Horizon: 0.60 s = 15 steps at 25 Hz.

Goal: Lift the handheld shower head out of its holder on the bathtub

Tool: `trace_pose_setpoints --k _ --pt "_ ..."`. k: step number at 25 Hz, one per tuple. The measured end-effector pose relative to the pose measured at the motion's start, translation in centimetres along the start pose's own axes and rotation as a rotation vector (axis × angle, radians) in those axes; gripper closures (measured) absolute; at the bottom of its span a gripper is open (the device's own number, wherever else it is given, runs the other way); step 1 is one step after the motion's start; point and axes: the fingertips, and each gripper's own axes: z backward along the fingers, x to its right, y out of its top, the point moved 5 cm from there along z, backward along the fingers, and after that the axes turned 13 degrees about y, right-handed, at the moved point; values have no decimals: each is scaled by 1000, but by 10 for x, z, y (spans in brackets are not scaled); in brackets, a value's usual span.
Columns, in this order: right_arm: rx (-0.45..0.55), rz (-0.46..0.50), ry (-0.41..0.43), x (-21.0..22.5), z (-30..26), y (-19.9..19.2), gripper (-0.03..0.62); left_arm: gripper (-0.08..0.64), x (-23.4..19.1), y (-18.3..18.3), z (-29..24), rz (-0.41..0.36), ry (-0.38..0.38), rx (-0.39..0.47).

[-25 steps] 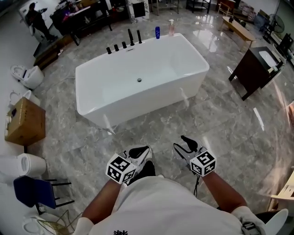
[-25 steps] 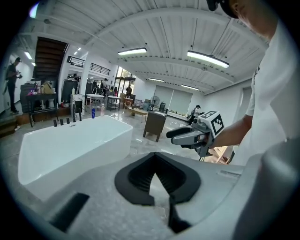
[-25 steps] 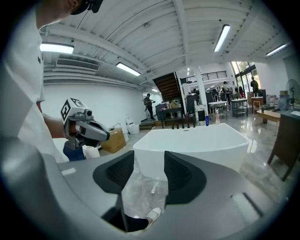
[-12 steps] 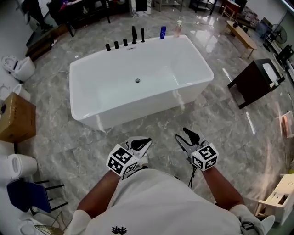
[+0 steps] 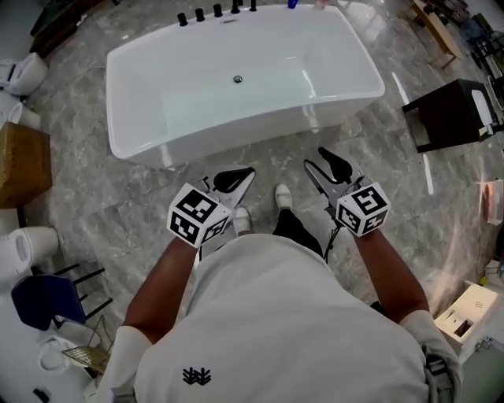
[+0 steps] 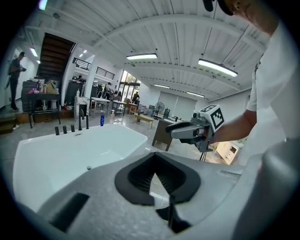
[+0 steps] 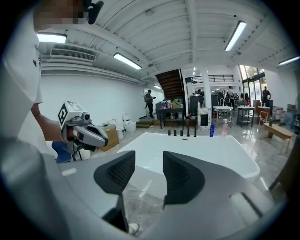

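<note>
Head view: one bathtub, left gripper fingers together, right gripper fingers apart, empty.

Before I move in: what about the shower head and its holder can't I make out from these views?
- Shower head: in the head view the black posts on the tub sit at the top edge, the tallest cut off. I cannot tell which is the shower head.
- Holder: in both gripper views the posts are too small and far off to show it.
- Hose: not seen in any view.
</note>
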Motion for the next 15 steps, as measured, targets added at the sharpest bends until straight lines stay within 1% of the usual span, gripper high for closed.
trace_pose_setpoints --k 4,8,15 --pt "-26 22 59 42 -15 9 391 554 -7 15 -31 37 34 -10" --pt "-31 50 118 92 -27 26 391 554 -11 37 -69 55 74 -21" --pt "-19 70 179 179 -36 44 391 554 -7 71 -133 84 134 -20"
